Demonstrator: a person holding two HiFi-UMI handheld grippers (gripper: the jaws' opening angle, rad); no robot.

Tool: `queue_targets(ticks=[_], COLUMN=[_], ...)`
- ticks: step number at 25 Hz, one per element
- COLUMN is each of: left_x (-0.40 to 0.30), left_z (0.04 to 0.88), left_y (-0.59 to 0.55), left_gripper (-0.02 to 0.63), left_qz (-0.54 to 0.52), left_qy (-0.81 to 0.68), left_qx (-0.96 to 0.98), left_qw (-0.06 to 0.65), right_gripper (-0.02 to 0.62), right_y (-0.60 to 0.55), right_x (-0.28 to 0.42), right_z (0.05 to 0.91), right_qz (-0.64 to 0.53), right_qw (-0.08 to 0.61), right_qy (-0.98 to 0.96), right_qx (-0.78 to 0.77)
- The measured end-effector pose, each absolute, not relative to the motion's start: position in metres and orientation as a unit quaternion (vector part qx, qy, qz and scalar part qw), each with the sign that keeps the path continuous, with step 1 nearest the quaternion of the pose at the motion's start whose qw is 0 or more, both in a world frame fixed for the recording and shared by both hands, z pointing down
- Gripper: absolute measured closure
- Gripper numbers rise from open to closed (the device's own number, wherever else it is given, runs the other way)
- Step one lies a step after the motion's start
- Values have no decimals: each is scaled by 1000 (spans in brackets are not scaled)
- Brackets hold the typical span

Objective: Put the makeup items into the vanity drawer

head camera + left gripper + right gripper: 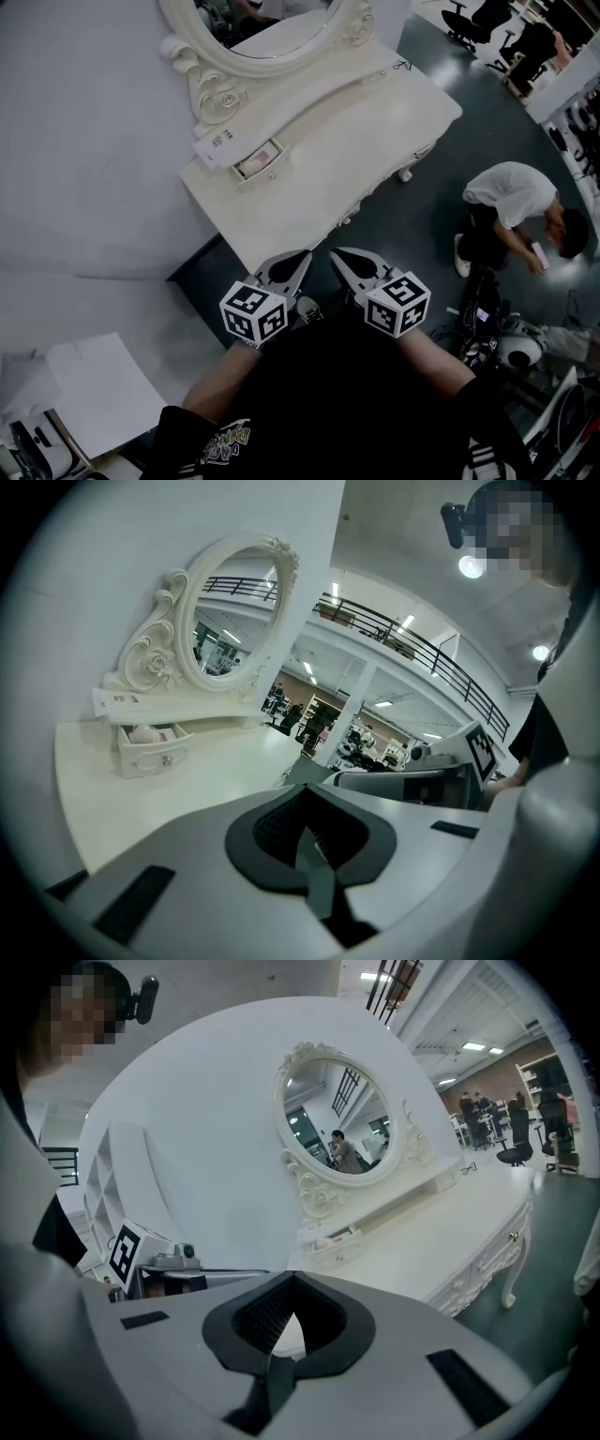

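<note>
A cream vanity table (361, 131) with an oval mirror (272, 33) stands against the white wall. Its small drawer (255, 165) under the mirror is open, with a pink item (261, 155) lying inside. The left gripper view shows the same drawer (150, 750) and pink item (143, 733). In the right gripper view the drawer (333, 1241) is far ahead. My left gripper (302, 255) and right gripper (336, 253) hover side by side just off the table's near edge, well short of the drawer. Both are shut with nothing in them.
A person (514, 202) crouches on the dark floor to the right of the vanity. Office chairs (478, 19) stand at the back right. Cables and equipment (502, 337) lie at the lower right. A white shelf with papers (94, 394) sits at the lower left.
</note>
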State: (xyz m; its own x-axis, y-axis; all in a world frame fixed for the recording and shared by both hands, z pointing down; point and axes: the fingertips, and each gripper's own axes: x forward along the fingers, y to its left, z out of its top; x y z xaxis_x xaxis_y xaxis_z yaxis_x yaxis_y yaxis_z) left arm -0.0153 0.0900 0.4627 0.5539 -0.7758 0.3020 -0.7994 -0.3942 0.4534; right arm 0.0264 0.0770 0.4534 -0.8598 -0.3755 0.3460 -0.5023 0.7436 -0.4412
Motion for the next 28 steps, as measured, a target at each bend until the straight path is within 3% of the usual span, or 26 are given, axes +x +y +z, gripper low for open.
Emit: queue_targets(ticks=[28], left_x=[-28], left_z=[465], left_y=[87], left_gripper=[604], left_qz=[15], left_qy=[-477], left_qx=[830], left_qw=[289], right_gripper=[566], right_y=[75], right_x=[13], right_z=[455], right_qz=[267], right_qw=[122], right_qy=[-929], right_qx=[224])
